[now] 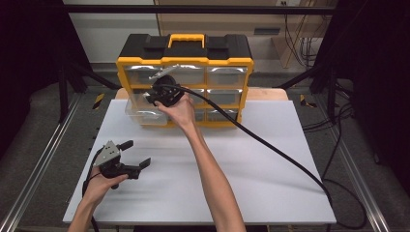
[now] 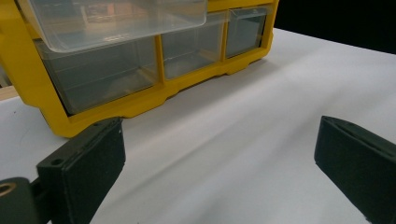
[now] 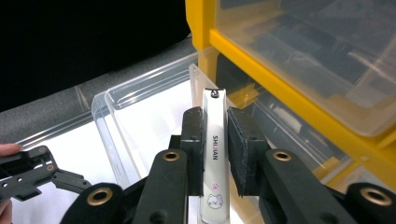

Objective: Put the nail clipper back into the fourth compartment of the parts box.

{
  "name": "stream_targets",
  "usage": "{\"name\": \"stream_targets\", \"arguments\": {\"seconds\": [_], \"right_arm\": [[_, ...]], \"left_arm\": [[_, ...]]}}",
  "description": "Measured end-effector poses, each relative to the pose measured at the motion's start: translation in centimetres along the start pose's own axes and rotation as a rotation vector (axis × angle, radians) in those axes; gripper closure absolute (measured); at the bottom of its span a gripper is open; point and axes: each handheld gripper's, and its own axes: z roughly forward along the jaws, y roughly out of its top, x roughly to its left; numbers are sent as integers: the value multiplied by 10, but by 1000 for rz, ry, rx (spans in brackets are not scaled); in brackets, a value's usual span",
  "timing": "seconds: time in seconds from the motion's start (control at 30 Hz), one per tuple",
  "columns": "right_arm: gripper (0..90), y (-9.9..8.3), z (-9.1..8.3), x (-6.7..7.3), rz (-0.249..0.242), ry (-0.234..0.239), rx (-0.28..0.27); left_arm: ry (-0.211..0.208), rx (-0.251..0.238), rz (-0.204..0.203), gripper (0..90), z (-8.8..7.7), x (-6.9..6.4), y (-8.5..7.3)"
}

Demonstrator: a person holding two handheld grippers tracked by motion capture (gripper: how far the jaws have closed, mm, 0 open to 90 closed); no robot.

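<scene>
a: high view first. where are the hands?

b: the right gripper [image 1: 162, 93] is up against the yellow organizer [image 1: 183, 87], over a clear drawer [image 1: 140, 116] pulled out on its left column. the left gripper [image 1: 130, 155] rests on the white table [image 1: 270, 159], well apart from the organizer, jaws spread with nothing between them.

a: left gripper view?

b: same story. its two black jaws stand wide over bare table, with the organizer [image 2: 140, 93] ahead of them and the open drawer [image 2: 116, 23] sticking out above.

a: and the right gripper view?

b: its jaws are clenched on a white nail clipper [image 3: 215, 149], pads pressing both long sides, the clipper's tip poking out past the jaw tips. the open drawer [image 3: 140, 121] lies just ahead of and below them.

a: so which step is this?

b: i'd say carrying the clipper in to store it. next it probably needs to come down inside the drawer walls, then let go, and the drawer wants pushing shut.
</scene>
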Motion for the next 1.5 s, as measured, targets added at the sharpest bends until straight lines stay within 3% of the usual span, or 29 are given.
{"name": "stream_targets", "arguments": {"seconds": [0.8, 1.07, 1.27, 1.5], "right_arm": [[771, -10, 12, 1, -21, 2, 89], [766, -10, 11, 1, -17, 6, 94], [661, -9, 6, 1, -24, 7, 36], [449, -2, -18, 2, -24, 4, -101]], "left_arm": [[1, 0, 2, 19, 0, 0, 0], [2, 0, 2, 19, 0, 0, 0], [3, -2, -1, 19, -1, 1, 0], [5, -4, -2, 19, -1, 1, 1]]}}
